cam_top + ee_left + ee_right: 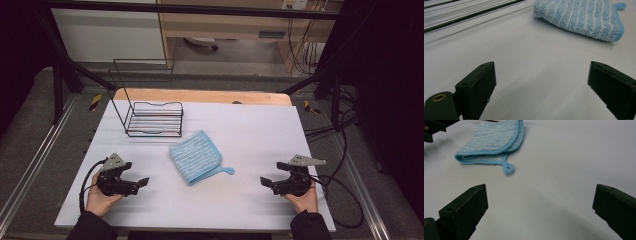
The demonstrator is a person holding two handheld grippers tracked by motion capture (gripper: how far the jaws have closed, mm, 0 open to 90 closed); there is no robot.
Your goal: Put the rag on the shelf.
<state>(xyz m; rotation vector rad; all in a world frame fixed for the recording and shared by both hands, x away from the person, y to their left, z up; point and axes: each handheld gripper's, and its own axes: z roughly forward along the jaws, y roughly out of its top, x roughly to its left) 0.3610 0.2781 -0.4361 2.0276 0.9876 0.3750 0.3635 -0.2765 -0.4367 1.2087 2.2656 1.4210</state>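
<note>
At the middle of the white table [240,200], a folded blue striped cloth [195,156] lies flat, its hanging loop [228,171] pointing toward the person's right. Behind the cloth and a little to its left stands a black wire rack [152,119], near but not touching it.

Left of the cloth, well apart, the left gripper [142,182] rests low over the table with its jaws spread wide and nothing between them; its own view shows the cloth [584,18] ahead and off to the right. Right of the cloth, about as far away, the right gripper [263,181] also stands open and empty, and its view has the cloth [491,142] ahead to the left, loop [508,168] nearest.

Being folded, the cloth could go wrong in the pick-up: jaws closing on the top layer alone would likely let it unfold and drag. A pinch on the thin loop might slip, and a low approach could push the cloth toward the rack instead of catching it.
</note>
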